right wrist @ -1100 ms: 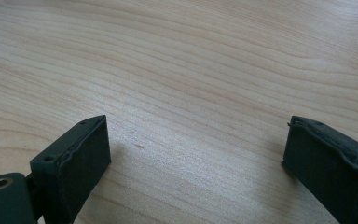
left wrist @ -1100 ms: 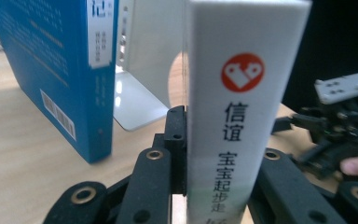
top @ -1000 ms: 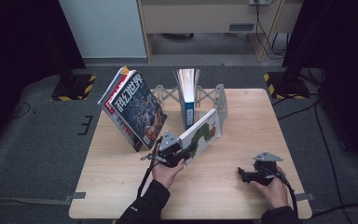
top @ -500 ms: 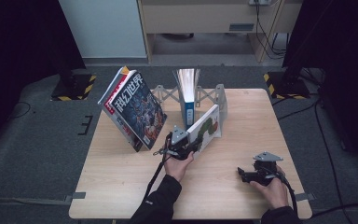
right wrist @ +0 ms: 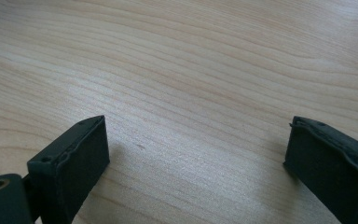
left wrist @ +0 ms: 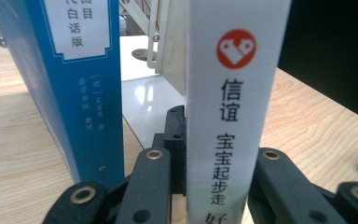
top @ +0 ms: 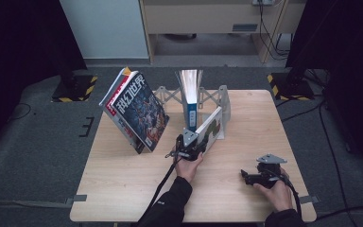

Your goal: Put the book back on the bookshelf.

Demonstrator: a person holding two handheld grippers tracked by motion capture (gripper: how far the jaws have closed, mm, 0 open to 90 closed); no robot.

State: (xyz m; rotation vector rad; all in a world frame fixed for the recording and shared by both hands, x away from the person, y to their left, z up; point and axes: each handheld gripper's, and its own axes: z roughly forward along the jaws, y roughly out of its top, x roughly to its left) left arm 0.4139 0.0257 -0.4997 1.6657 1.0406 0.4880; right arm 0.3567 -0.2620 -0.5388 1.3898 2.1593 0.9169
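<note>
Meanwhile, the left gripper (top: pixel 191 147) clamps the spine of a thin white picture book (left wrist: pixel 230 107), fingers (left wrist: pixel 151 184) pressed on both covers, leaning it against the white metal book rack (top: pixel 223 101) beside an upright blue hardback (left wrist: pixel 81 88), seemingly to shelve it. Resting on the pale wooden worktop (right wrist: pixel 177 70), the right gripper (right wrist: pixel 196 149) idles, fingers wide and empty.

Your left tool (left wrist: pixel 216 196) grips the white book (left wrist: pixel 233 107) by its spine, one jaw on each side, the spine standing upright. Just to its left stands the blue book (left wrist: pixel 70 88), apart from it, with the white rack (left wrist: pixel 165 51) behind on the wooden counter (left wrist: pixel 18 149).
</note>
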